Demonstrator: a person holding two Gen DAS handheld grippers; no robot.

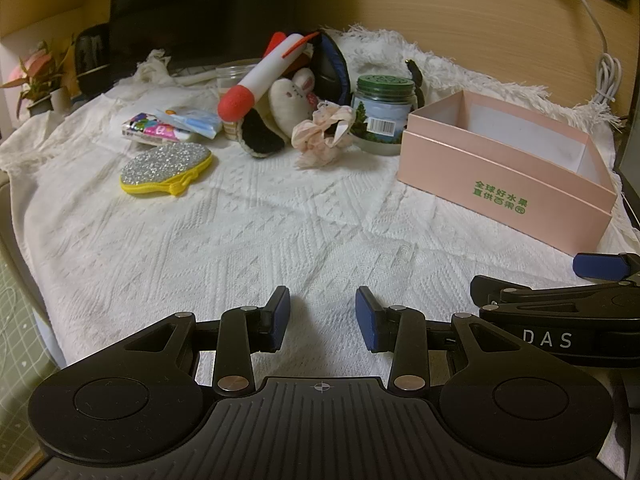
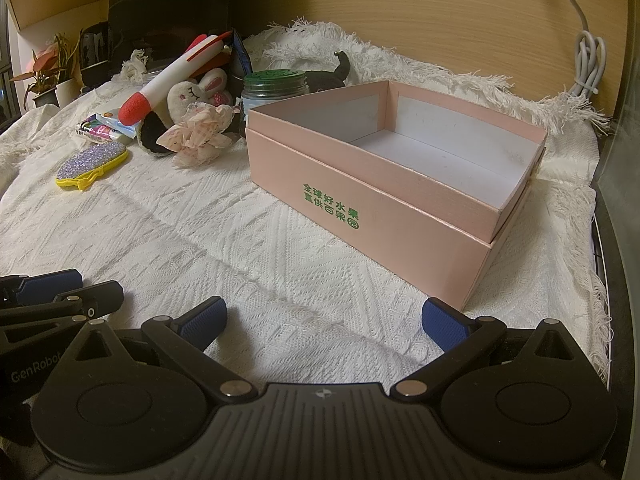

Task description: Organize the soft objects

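An open pink box stands empty on the white cloth at the right. Soft things lie in a heap at the back: a white foam rocket with a red tip, a white plush rabbit, a pink frilly scrunchie, a dark round pad and a glittery yellow-edged sponge. My left gripper is open and empty over bare cloth. My right gripper is open and empty, close before the box's front corner.
A green-lidded jar stands between the heap and the box. Small packets lie left of the heap. A potted plant stands at the far left. A white cable hangs at the wooden back wall.
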